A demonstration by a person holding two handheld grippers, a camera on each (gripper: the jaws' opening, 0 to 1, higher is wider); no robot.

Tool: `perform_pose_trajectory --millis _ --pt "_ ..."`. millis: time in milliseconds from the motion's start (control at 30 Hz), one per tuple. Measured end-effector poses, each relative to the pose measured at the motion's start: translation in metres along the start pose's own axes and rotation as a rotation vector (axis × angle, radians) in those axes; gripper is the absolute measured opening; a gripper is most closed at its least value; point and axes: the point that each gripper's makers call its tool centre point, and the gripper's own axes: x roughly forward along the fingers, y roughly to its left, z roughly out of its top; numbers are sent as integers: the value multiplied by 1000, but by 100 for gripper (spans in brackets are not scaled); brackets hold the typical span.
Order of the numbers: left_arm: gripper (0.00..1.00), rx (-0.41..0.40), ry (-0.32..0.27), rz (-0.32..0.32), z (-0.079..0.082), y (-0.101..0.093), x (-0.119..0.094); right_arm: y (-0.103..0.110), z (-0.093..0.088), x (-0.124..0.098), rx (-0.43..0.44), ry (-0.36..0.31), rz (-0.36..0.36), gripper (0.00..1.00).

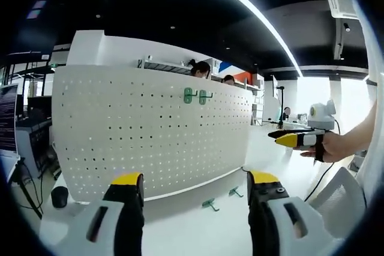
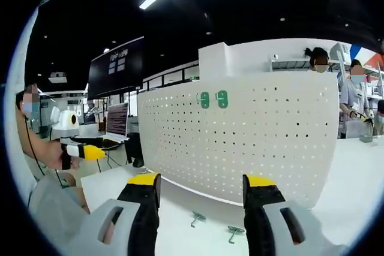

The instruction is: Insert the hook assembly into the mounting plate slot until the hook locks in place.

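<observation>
White pegboard [image 1: 150, 136] [image 2: 240, 136]: stood upright on the white table [image 1: 198, 226] [image 2: 180, 193]. Two green hooks [image 1: 197, 95] [image 2: 213, 99]: hung side by side near the board's upper edge. Two loose green hooks [image 1: 221, 199] [image 2: 215, 225]: lay on the table just in front of the board's foot, near each other. Left gripper [image 1: 195, 185] [image 2: 99, 153]: jaws apart, nothing between them, raised clear of the table. Right gripper [image 2: 201, 187] [image 1: 282, 139]: jaws apart and empty in its own view; held in a hand [image 1: 333, 146]. People stood behind the board.

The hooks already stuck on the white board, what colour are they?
Green hooks, two side by side, clearest in the right gripper view.
</observation>
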Motion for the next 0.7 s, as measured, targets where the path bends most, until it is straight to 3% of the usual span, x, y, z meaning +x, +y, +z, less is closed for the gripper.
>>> perform_pose_trajectory --millis 700 --pt "76 -18 16 2 -12 -2 -13 -2 -16 -25 35 7 -37 55"
